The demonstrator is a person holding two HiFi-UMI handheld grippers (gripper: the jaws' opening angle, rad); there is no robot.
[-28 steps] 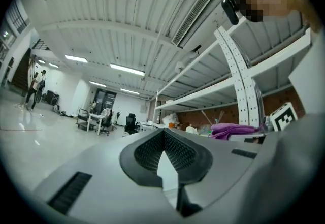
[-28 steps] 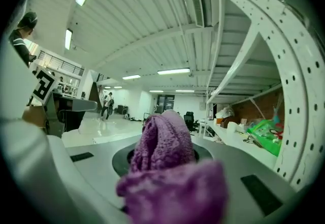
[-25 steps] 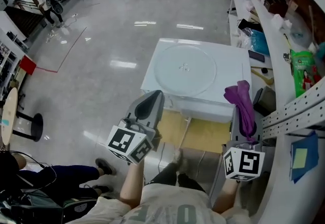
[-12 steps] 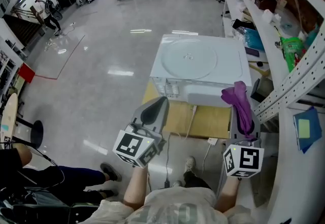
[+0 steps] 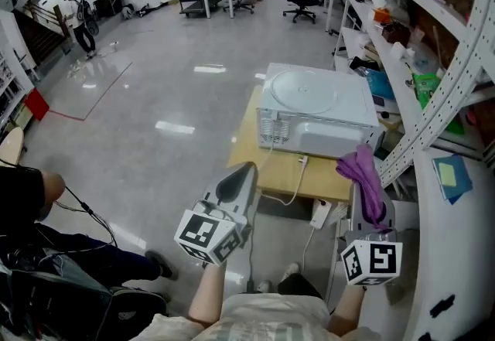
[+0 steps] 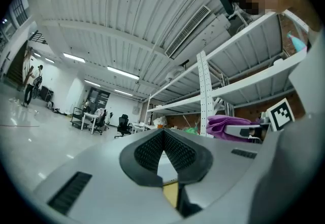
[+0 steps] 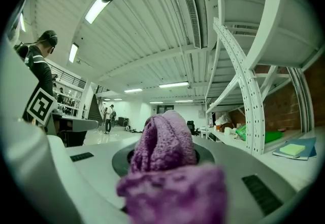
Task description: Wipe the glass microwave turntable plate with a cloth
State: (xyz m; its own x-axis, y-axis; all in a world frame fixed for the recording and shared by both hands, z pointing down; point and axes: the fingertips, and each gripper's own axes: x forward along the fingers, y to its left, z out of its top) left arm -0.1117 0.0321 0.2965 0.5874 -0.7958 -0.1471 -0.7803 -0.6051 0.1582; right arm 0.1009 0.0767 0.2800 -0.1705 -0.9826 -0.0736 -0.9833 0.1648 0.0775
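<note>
Both grippers are held well back from the table (image 5: 267,169), farther off than a second ago. The left gripper (image 5: 243,168) is pinched closed on nothing. The right gripper (image 5: 366,191) clamps the purple cloth (image 5: 357,163), which flops over its tips. Ahead, the table's front edge has come into view, with a power strip (image 5: 319,213) below it. The microwave (image 5: 329,132) stands on the table, smaller in view than before. The plate (image 5: 303,90) lies flat on its top, bare. A rack (image 5: 452,254) crowds the right side. Open floor (image 5: 155,100) spreads to the left and beyond.
</note>
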